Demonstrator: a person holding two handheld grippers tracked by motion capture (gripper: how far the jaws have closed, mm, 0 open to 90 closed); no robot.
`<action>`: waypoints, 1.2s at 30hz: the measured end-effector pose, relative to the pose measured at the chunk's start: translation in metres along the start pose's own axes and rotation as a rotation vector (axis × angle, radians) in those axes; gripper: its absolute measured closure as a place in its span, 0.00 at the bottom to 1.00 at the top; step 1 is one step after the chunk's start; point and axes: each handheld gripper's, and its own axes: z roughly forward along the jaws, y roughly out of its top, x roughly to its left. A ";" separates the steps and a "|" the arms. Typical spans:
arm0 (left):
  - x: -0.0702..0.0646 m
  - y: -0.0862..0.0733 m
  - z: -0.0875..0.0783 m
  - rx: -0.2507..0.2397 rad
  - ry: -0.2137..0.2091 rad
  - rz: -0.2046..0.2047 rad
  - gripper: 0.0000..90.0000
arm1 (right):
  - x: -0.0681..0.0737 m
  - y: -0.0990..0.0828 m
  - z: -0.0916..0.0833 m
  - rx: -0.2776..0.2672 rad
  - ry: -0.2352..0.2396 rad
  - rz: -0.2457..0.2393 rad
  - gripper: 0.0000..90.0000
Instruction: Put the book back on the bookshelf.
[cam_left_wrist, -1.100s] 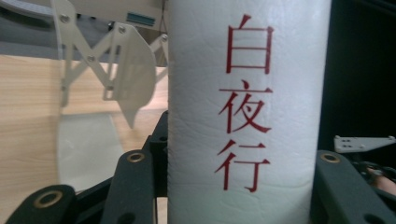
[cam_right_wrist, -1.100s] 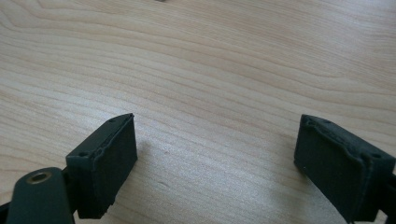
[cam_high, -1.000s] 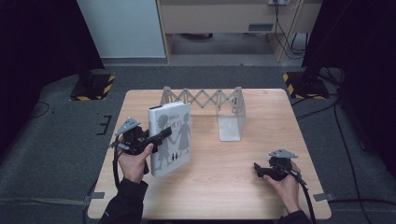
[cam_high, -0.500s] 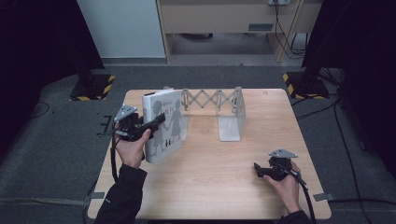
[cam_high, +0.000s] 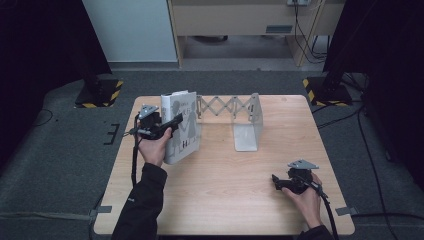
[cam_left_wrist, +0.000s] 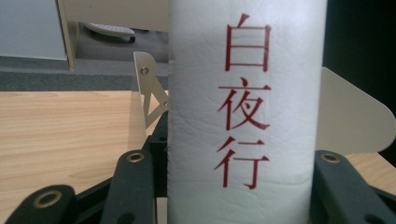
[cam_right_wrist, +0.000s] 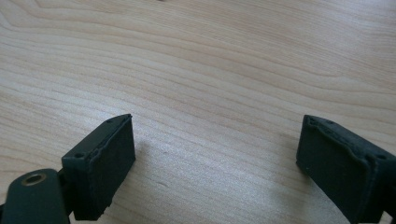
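A white book (cam_high: 184, 126) with grey figures on its cover stands nearly upright at the left end of a metal accordion book rack (cam_high: 227, 106). My left gripper (cam_high: 169, 125) is shut on the book from the left side. In the left gripper view the white spine (cam_left_wrist: 245, 107) with red characters sits clamped between both black jaws of the left gripper (cam_left_wrist: 233, 161). Rack plates (cam_left_wrist: 149, 88) show behind the spine. My right gripper (cam_high: 281, 183) rests low over the table's near right part. It is open, and the right gripper (cam_right_wrist: 215, 149) has only bare wood between its pads.
The wooden table (cam_high: 225, 200) stands on grey carpet. The rack's right end plate (cam_high: 248, 131) stands upright with its foot on the table middle. Yellow-black striped stand feet (cam_high: 97, 95) sit on the floor beyond the far corners.
The left hand has raised the book from lying tilted to nearly upright and carried it farther back, up to the rack's left end. The right hand has kept still.
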 end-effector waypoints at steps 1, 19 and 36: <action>0.000 0.000 0.003 0.000 0.002 -0.002 0.59 | 0.000 0.000 0.000 0.001 0.001 0.001 0.13; -0.007 -0.004 0.039 0.017 0.064 0.062 0.58 | 0.000 0.000 0.000 0.002 0.003 -0.006 0.12; -0.007 -0.022 0.028 -0.004 0.060 0.120 0.58 | 0.000 0.000 0.000 0.001 0.003 -0.007 0.12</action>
